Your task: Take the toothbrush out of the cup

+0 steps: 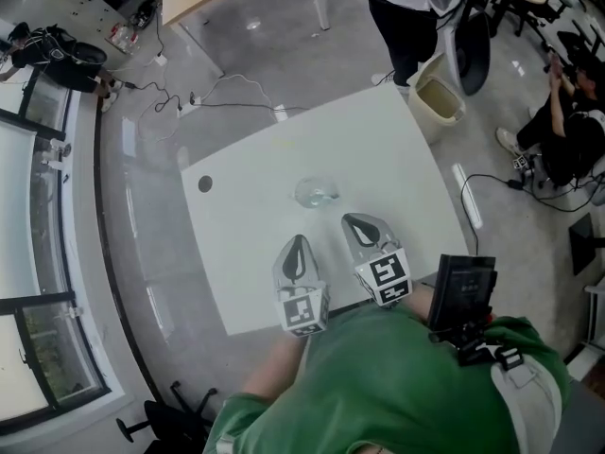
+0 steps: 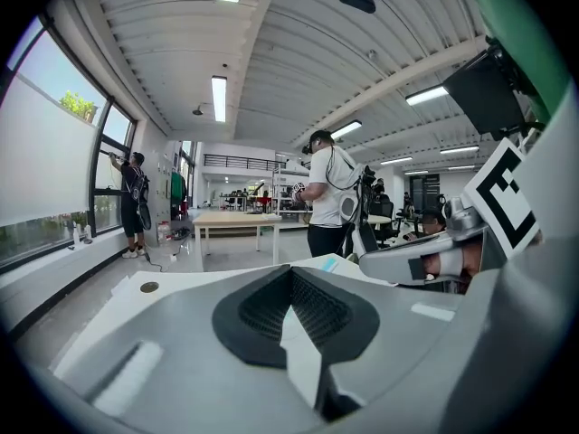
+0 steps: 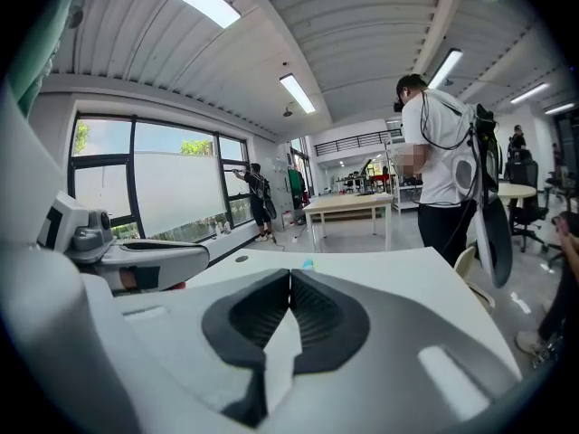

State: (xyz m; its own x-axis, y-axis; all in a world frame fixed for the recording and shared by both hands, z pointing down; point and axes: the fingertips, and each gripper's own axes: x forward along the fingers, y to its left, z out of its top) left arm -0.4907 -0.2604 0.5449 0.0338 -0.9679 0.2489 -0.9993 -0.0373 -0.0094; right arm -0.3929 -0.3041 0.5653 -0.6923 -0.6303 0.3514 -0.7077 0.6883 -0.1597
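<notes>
A clear glass cup (image 1: 316,194) stands near the middle of the white table (image 1: 378,149). I cannot make out the toothbrush in it from the head view. A small teal bit (image 3: 308,264) shows just past the jaws in the right gripper view, and a teal bit (image 2: 330,265) also shows in the left gripper view. My left gripper (image 1: 299,241) is shut and empty, a short way nearer than the cup. My right gripper (image 1: 358,219) is shut and empty too, nearer than the cup and to its right. Shut jaws fill both gripper views (image 2: 291,270) (image 3: 289,273).
A dark round spot (image 1: 205,183) marks the table's left side. A beige bin (image 1: 440,99) stands off the far right corner beside a standing person (image 1: 406,8). Another person (image 1: 567,121) sits at the right. Cables (image 1: 217,97) lie on the floor beyond the table.
</notes>
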